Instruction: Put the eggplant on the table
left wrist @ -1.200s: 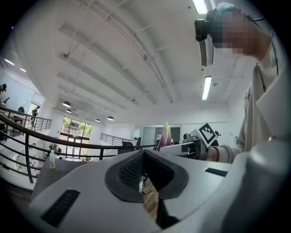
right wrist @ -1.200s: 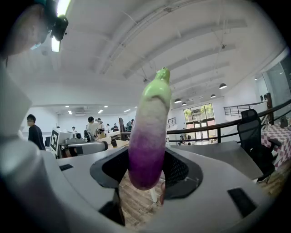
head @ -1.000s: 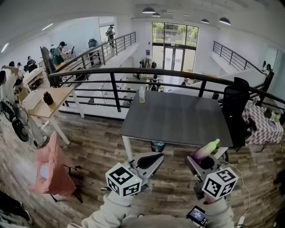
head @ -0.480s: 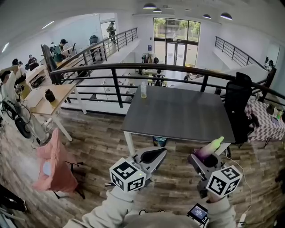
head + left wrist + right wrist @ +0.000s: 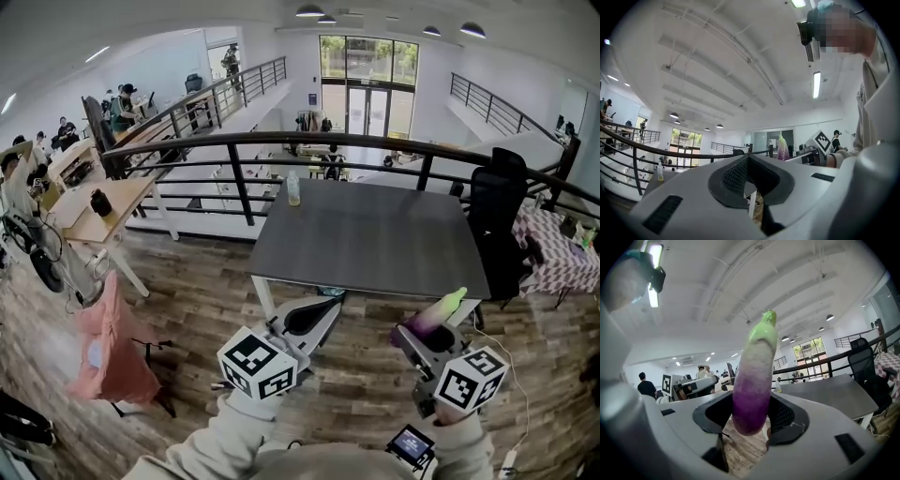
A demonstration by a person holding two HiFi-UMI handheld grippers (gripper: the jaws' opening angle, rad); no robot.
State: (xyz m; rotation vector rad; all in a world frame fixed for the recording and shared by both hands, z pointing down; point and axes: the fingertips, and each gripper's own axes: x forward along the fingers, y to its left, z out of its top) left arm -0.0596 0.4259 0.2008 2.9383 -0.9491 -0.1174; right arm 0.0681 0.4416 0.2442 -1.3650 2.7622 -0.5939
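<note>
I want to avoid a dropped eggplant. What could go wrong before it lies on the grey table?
The right gripper grips the eggplant only near its purple end, so the green-tipped part may tip or slip out. In the head view the eggplant seems just short of the table edge; opening now would likely drop it on the wooden floor.

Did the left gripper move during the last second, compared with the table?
Yes. In the head view the left gripper has come closer to the table's near edge; its tip now nearly meets it.
</note>
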